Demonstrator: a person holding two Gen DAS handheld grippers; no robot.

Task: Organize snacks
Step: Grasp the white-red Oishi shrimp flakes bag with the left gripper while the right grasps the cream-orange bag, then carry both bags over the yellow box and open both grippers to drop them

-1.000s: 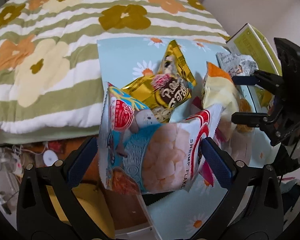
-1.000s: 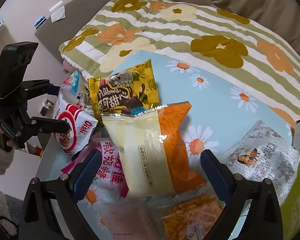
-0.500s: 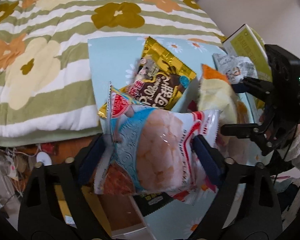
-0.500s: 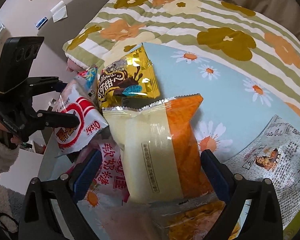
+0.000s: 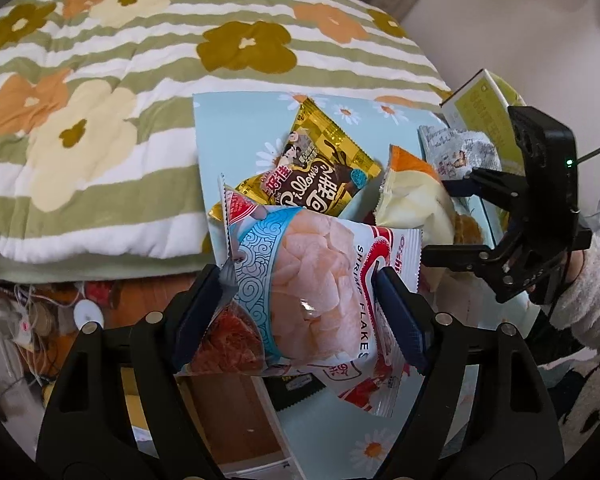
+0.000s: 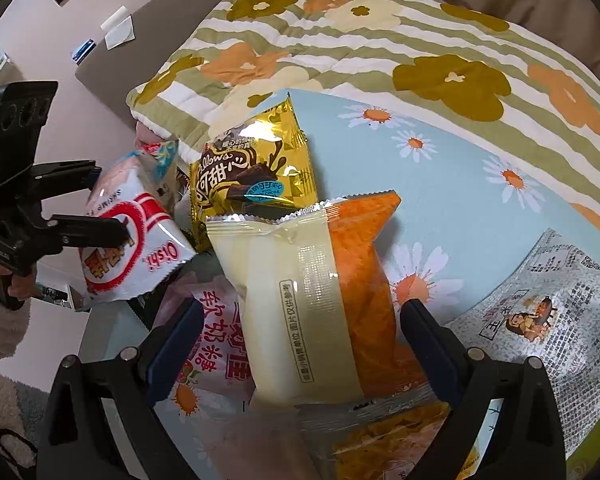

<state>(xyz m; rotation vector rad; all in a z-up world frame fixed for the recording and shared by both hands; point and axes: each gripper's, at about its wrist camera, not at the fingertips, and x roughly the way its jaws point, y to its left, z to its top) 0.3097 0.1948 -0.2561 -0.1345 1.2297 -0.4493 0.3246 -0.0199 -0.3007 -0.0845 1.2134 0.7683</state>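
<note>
A shrimp flakes bag (image 5: 312, 280), white, red and blue, sits between the pads of my left gripper (image 5: 300, 316); the jaws are closing and both pads press its sides. The right wrist view shows the same bag (image 6: 140, 264) clamped in the left gripper (image 6: 108, 202) at the table's left edge. My right gripper (image 6: 298, 340) stands open around a yellow and orange packet (image 6: 300, 300), with both pads clear of it. A gold Pillows packet (image 6: 248, 172) lies just behind, and a pink candy bag (image 6: 216, 352) lies under the pile.
The snacks lie on a light blue daisy-print table (image 6: 440, 180). A newspaper-print packet (image 6: 540, 320) lies at the right, with a green box (image 5: 484, 112) beyond it. A striped floral quilt (image 5: 100, 80) borders the far side. Cables and floor clutter (image 5: 40, 312) lie below the left edge.
My left gripper's jaws have narrowed from wide apart onto the shrimp flakes bag, which now bulges between the pads. The right gripper stays open over the yellow and orange packet.
</note>
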